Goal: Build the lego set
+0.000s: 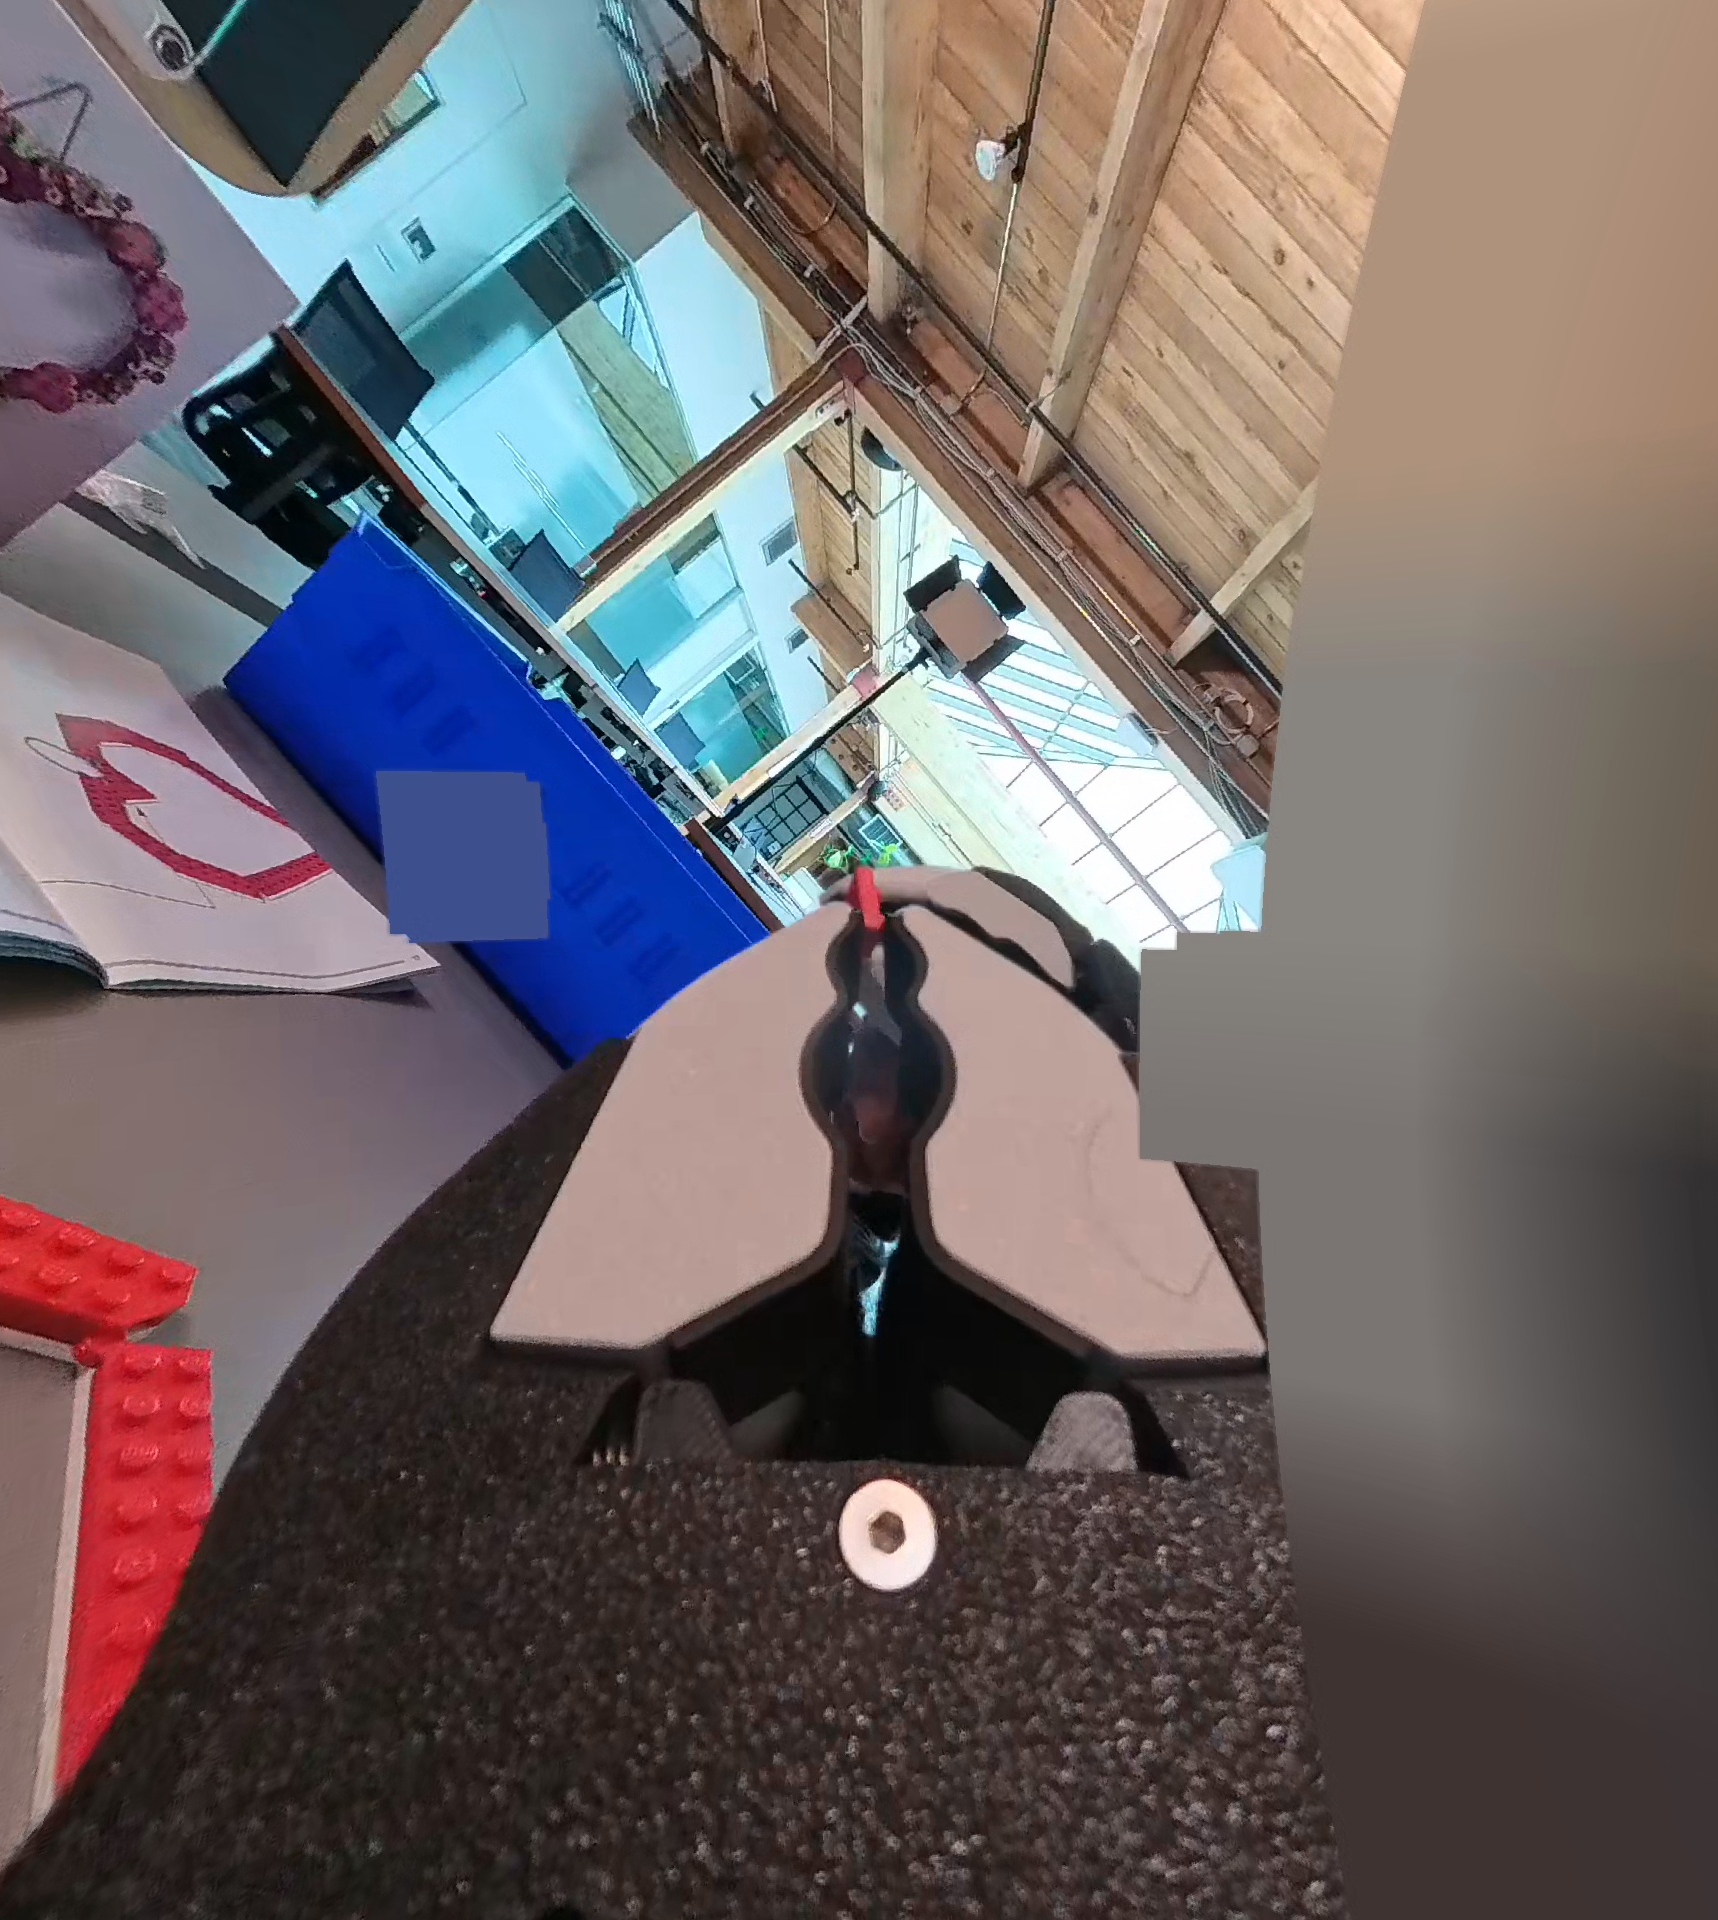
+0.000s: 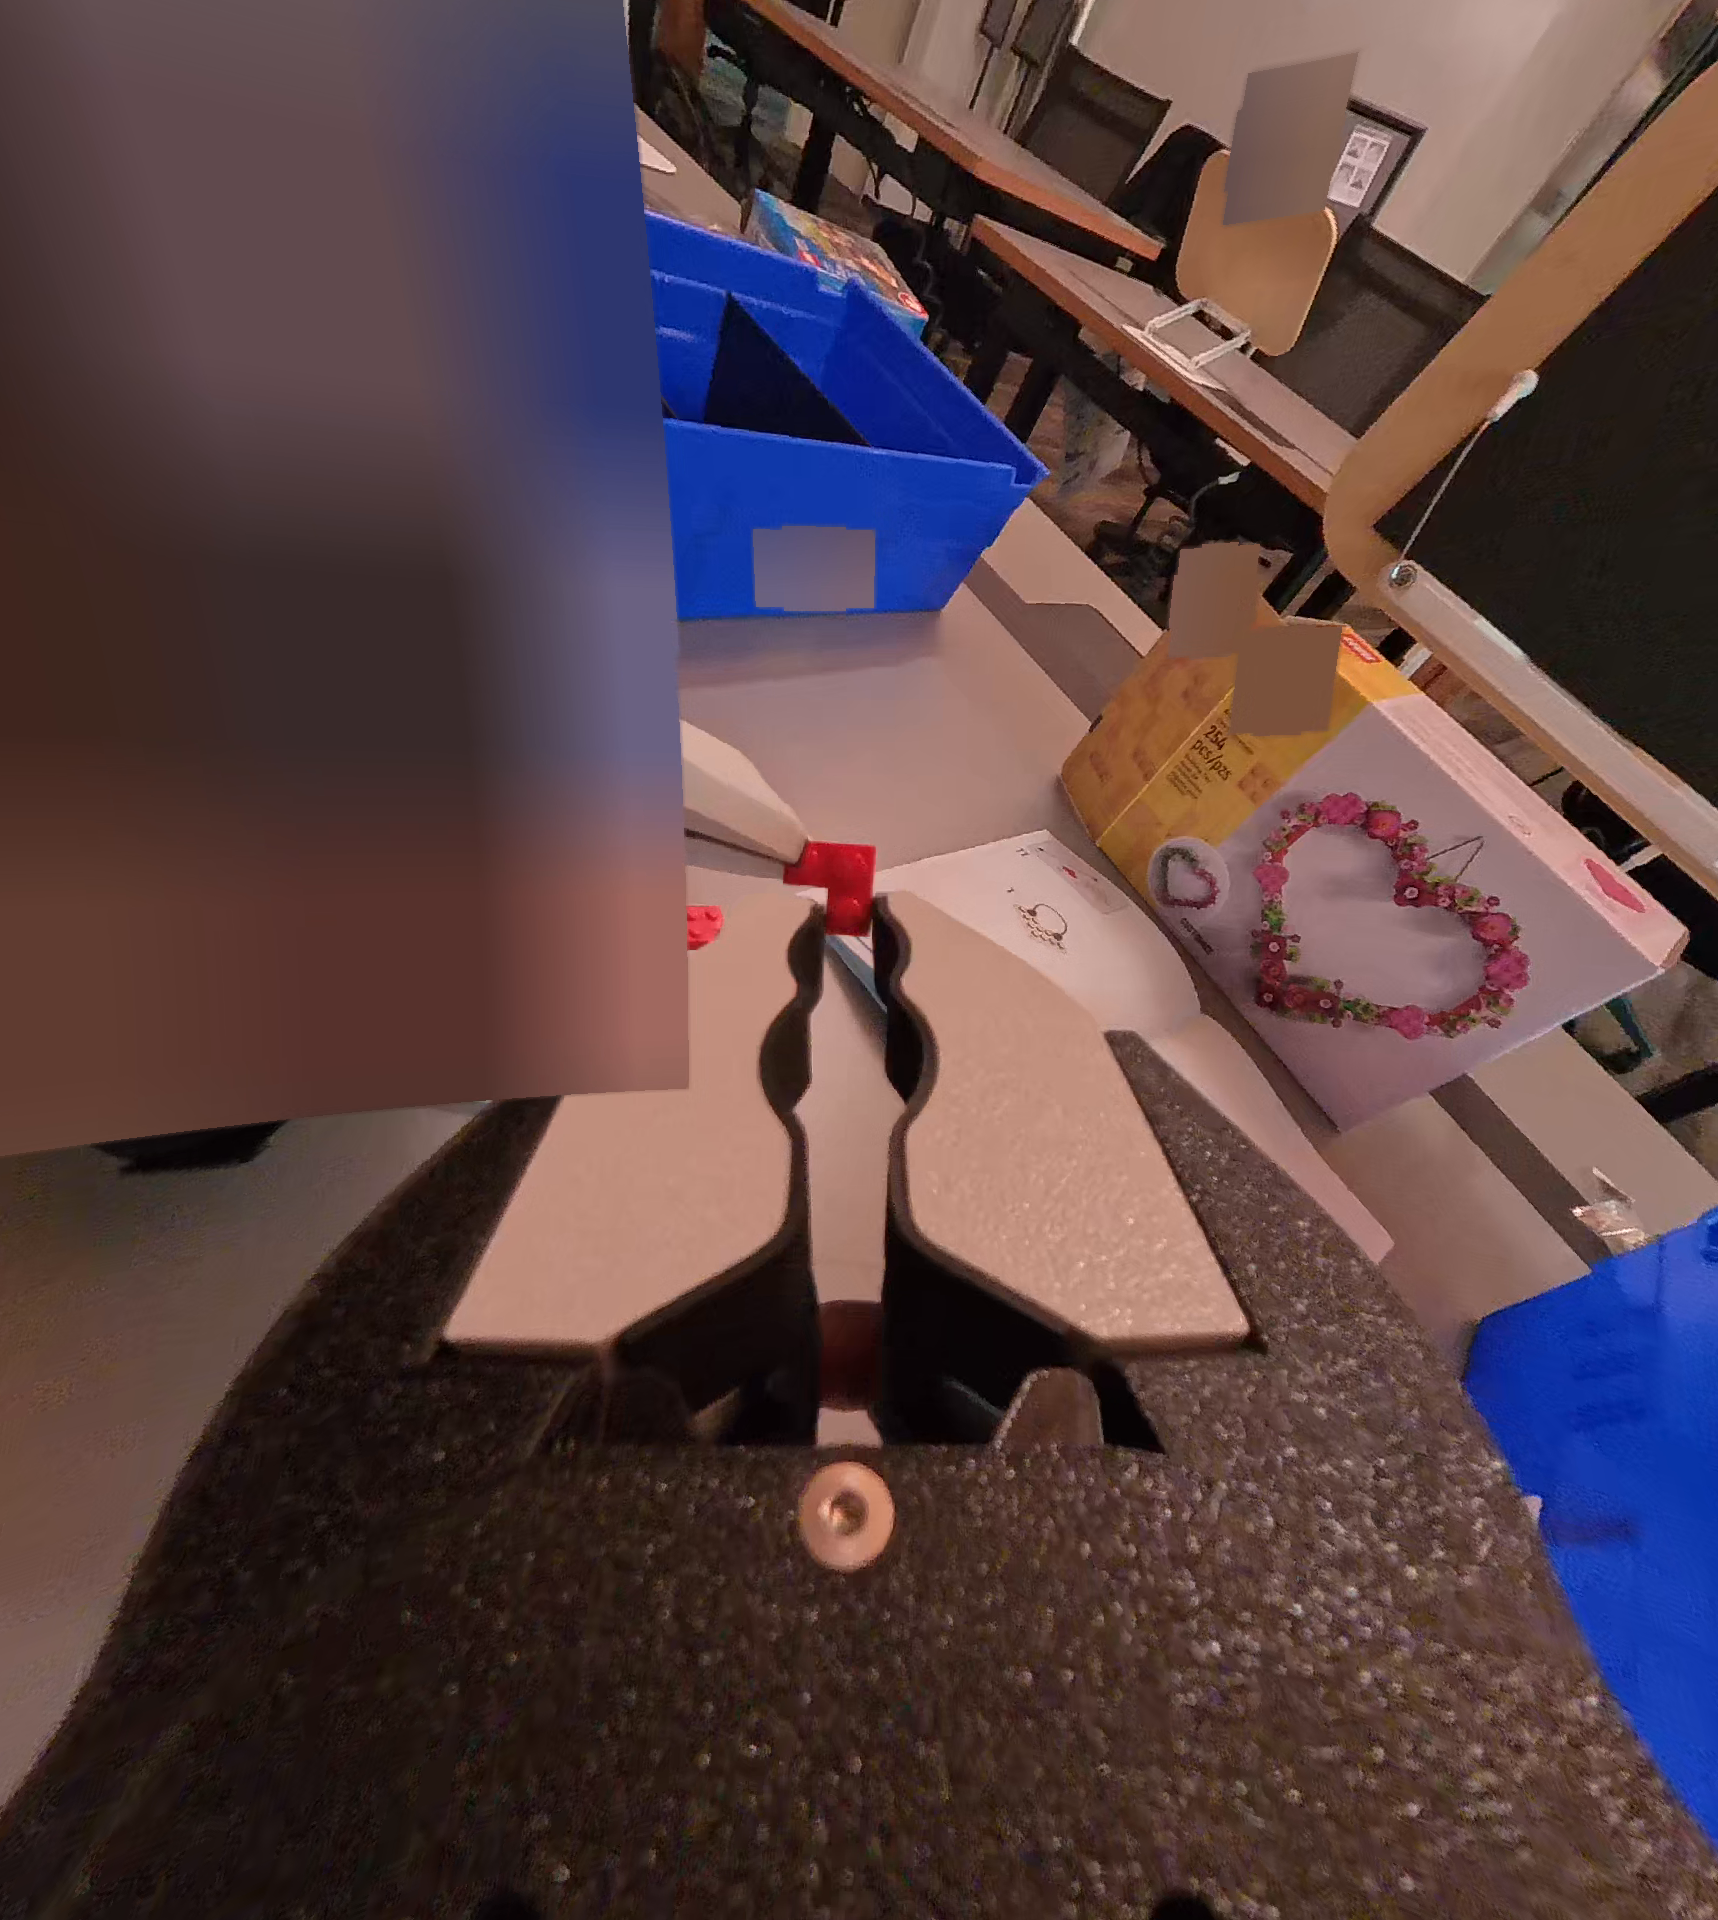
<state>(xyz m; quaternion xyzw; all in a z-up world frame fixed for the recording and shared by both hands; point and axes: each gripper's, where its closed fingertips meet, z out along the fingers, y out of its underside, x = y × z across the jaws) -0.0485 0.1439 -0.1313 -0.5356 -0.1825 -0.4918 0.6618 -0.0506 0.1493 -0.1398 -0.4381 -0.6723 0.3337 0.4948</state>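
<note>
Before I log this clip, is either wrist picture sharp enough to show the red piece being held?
Left wrist view: piece sharp but edge-on, a sliver, bright window behind. Right wrist view: piece clear and evenly lit, L-shaped; blue bin at the edge smeared. Wide-angle bending in both.

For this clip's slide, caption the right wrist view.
Both grippers pinch one small red L-shaped piece above the grey table, with the set's box behind.

Left gripper (image 1: 867,914), black speckled housing, two flat grey fingers with scalloped black inner edges, silver hex screw at 6 o'clock, right gripper (image 2: 847,914), same housing, fingers, screw
</note>
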